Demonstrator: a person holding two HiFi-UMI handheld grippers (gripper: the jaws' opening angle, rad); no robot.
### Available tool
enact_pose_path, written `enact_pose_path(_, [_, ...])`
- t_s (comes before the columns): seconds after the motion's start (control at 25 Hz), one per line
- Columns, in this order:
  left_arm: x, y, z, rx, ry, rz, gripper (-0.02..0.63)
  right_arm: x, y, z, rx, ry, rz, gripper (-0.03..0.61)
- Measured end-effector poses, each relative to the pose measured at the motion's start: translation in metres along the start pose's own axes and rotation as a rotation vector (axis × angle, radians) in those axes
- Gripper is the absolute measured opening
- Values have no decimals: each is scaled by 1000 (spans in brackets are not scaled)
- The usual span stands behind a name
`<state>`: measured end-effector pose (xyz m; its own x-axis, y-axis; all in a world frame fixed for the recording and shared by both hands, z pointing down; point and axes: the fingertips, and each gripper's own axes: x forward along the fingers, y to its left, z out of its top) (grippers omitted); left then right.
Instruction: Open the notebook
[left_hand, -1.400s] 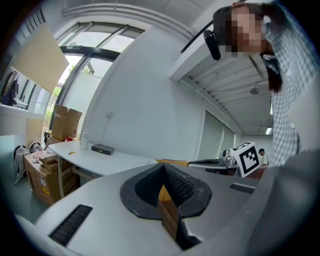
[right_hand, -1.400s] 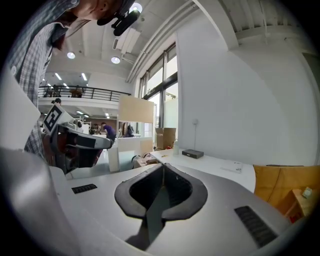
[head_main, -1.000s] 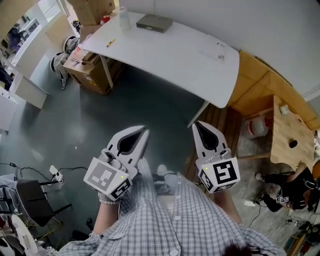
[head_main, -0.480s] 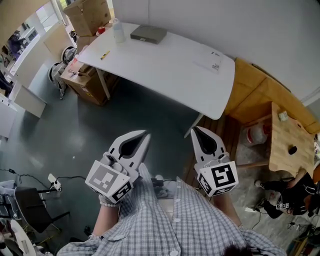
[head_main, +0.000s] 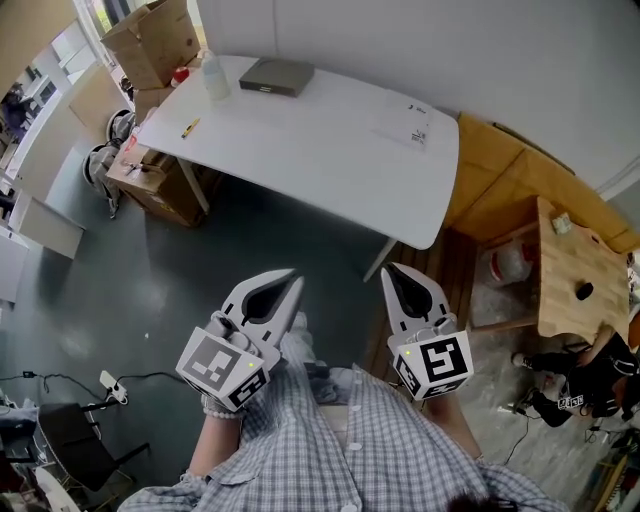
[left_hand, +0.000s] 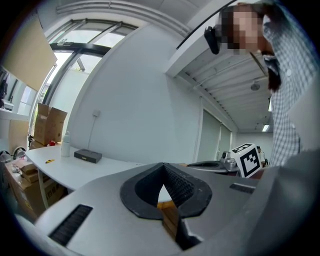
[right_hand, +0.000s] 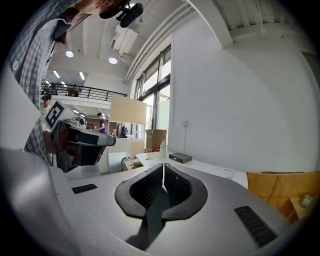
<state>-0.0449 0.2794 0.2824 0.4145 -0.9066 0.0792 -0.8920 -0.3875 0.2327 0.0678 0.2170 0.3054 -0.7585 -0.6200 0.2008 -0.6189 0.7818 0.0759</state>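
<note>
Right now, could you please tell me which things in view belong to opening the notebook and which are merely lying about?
For the job:
- notebook, shut, on the far end of the white table
- left claw and right claw, both shut and empty

Lying about:
- bottle
- yellow pen
- sheet of paper
- cardboard box beside the table

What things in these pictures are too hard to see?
Notebook, head view: too small to tell which side opens.
Paper sheet on the table, head view: print too small to read.
Yellow thing near the table's left edge, head view: too small to name.
</note>
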Motion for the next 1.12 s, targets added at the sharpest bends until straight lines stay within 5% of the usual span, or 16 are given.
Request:
enact_pose_path(0.68, [92, 67, 29, 17, 38, -226, 8, 68, -52, 16, 23, 21, -205, 23])
enact_pose_path(1.12, [119, 122, 40, 33, 54, -295, 8, 119, -66, 22, 46, 14, -309, 23])
